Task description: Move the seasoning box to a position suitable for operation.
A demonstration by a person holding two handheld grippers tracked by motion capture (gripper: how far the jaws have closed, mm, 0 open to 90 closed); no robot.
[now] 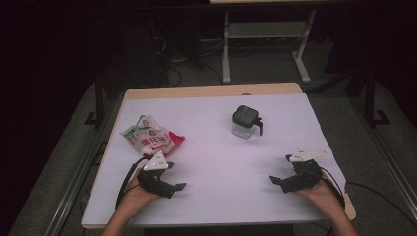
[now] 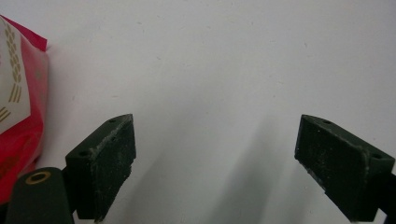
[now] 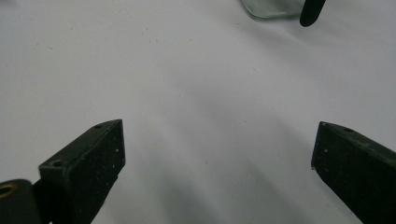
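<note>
Left claw (image 1: 178, 187): mine, held low over the counter at about 7 o'clock, jaws apart with nothing between them; in the left gripper view bare white surface lies between the pads.
Right claw (image 1: 275, 181): at about 5 o'clock, jaws spread wide too, holding nothing.
Snack bag (image 1: 151, 137): red and white, lying flat at about 9 o'clock, just beyond my left claw; its red edge (image 2: 21, 116) sits at the left of the left gripper view, near the jaw but apart from it.
Jar (image 1: 244, 122): clear glass with a black lid and handle, upright near 12 o'clock, well apart from both claws; its base (image 3: 268, 9) shows at the top of the right gripper view.
Counter (image 1: 216, 162): white sheet, bare between the claws.
Step in hand, as I judge it: reaching for the bag and the jar.
Doing it well: I would turn my left claw toward the bag's crimped edge and pinch there, not on the puffy middle. I would take the jar low on the glass, square on, clear of the handle.
</note>
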